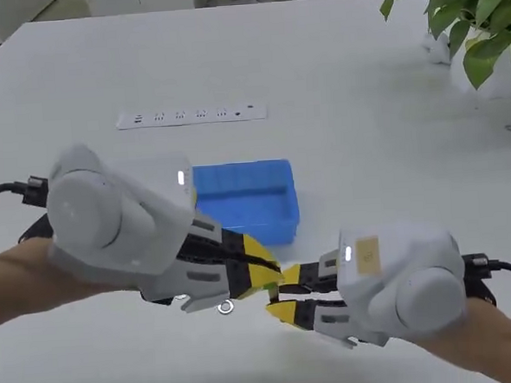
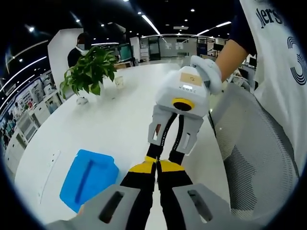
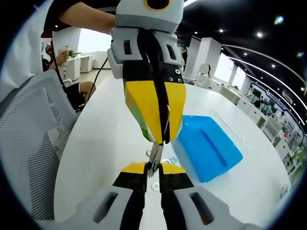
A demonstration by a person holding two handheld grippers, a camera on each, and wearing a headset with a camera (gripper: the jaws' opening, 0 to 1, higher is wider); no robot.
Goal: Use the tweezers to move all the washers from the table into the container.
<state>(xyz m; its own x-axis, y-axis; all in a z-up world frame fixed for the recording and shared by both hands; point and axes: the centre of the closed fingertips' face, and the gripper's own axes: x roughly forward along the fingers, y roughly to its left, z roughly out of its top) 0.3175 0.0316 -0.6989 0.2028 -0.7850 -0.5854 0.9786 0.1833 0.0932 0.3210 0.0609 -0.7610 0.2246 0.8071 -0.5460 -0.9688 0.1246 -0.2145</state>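
The thin metal tweezers (image 3: 155,154) run between my two grippers, which meet tip to tip just above the table. My left gripper (image 1: 273,273) is shut on one end of them; its yellow jaws come down from the top of the right gripper view. My right gripper (image 1: 280,305) is closed on the other end. Small washers lie on the white table below the jaws: one (image 1: 225,307) in the head view, others (image 3: 172,159) (image 3: 155,186) in the right gripper view. The blue container (image 1: 243,201) stands just beyond the grippers.
A white power strip (image 1: 190,116) lies farther back on the table (image 1: 365,133). A potted plant (image 1: 479,13) stands at the far right corner. A mesh chair (image 2: 249,158) sits at the table's near side, and people are at desks in the background.
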